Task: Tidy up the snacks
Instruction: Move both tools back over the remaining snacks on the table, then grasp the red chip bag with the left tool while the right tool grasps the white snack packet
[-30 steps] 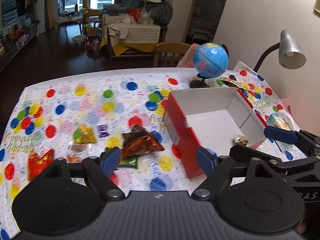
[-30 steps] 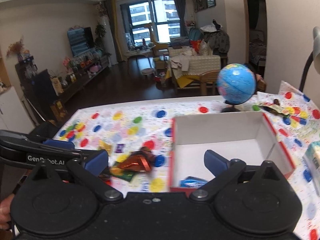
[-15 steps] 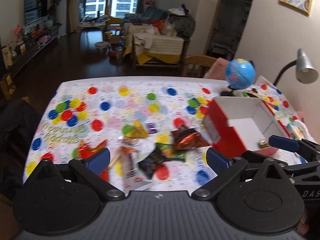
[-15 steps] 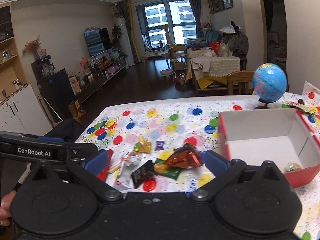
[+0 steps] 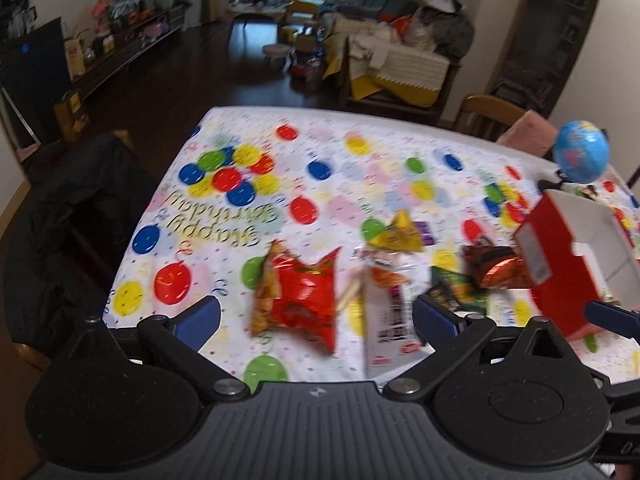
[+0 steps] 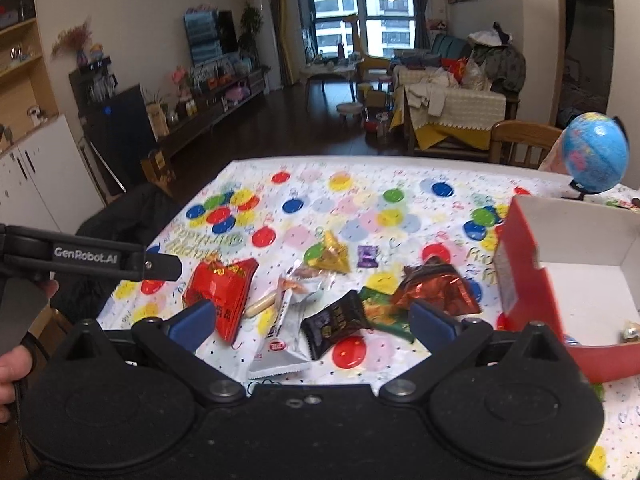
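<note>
Snacks lie mid-frame on the desk (image 5: 320, 148) — the red packet (image 5: 298, 296) looks light, crinkly, slippery; pinch its edge. Left gripper (image 5: 316, 316) and right gripper (image 6: 312, 320) fingers gape wide, empty.

Red box (image 6: 520, 280) cut off at right edge; snacks (image 5: 296, 300) blurred.

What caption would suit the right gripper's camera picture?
Open right gripper hovers over scattered snack packets on a balloon-print tablecloth, red box alongside.
</note>
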The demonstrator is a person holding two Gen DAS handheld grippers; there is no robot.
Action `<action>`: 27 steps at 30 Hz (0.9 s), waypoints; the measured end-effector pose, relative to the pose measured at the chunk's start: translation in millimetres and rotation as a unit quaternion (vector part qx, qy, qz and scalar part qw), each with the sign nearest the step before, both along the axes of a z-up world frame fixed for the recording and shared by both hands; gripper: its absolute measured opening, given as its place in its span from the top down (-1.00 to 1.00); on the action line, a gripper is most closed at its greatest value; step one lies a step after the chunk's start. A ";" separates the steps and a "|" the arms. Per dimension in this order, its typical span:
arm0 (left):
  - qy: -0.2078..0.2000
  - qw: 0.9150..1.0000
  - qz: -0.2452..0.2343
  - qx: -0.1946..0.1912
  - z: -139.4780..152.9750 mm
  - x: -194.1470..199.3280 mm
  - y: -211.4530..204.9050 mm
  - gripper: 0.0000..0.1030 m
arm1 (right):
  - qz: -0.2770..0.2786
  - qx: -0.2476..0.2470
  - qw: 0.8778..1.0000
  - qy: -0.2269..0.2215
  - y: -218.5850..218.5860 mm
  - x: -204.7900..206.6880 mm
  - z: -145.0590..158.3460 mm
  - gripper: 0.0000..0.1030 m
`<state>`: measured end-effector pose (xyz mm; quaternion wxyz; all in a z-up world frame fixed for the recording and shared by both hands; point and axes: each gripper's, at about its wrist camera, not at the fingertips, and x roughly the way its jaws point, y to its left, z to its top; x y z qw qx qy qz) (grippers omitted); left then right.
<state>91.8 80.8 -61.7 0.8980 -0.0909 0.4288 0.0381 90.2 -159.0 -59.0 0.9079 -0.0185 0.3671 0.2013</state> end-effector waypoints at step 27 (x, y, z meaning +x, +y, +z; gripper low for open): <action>0.109 0.994 -0.007 -0.001 -92.2 85.0 18.9 -0.98 | 0.042 -0.056 0.993 0.098 71.5 74.9 -86.9 -0.36</action>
